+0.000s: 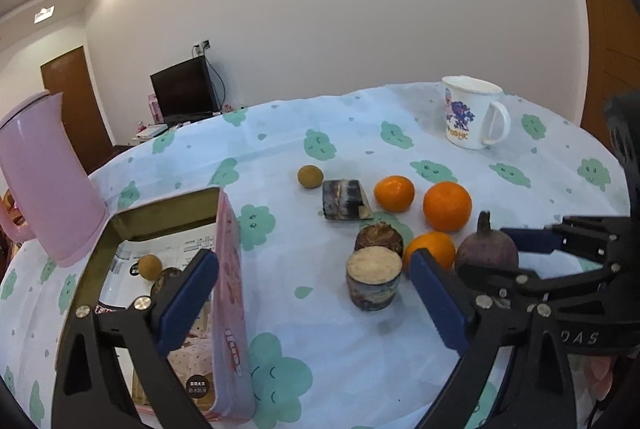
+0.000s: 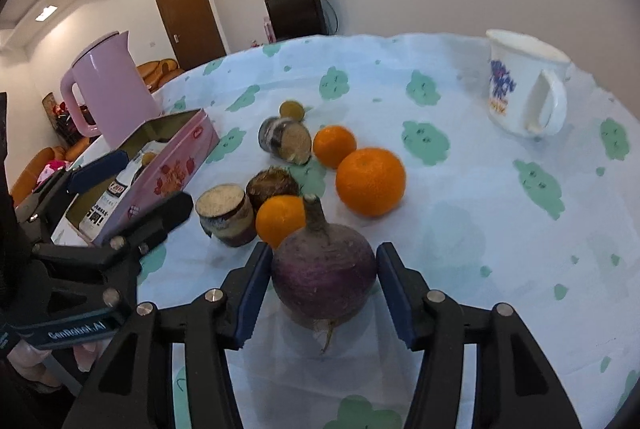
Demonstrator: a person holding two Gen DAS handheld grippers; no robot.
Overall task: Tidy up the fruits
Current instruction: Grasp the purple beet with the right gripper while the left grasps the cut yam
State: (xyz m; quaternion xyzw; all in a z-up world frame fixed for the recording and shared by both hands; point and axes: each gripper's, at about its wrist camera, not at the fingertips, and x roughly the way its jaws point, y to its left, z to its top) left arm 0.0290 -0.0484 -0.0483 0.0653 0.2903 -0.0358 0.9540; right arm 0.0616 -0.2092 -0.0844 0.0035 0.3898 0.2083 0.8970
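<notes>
A purple turnip (image 2: 325, 274) sits on the tablecloth between the fingers of my right gripper (image 2: 323, 291); the jaws are open, close on both sides, with small gaps. It also shows in the left wrist view (image 1: 487, 249). Three oranges (image 2: 370, 181) (image 2: 334, 146) (image 2: 279, 220) lie behind it. Cut taro pieces (image 2: 225, 215) (image 2: 286, 140) and a brown root (image 2: 273, 186) lie nearby. A small brown fruit (image 2: 291, 108) lies farther back. My left gripper (image 1: 312, 303) is open and empty, beside the pink tin box (image 1: 230, 293), which holds a small brown fruit (image 1: 149, 265).
A pink kettle (image 1: 48, 177) stands behind the tin at the left. A white printed mug (image 2: 524, 85) stands at the back right. The round table's green-patterned cloth (image 2: 500, 229) extends to the right. A dark round item (image 1: 166, 279) also lies in the tin.
</notes>
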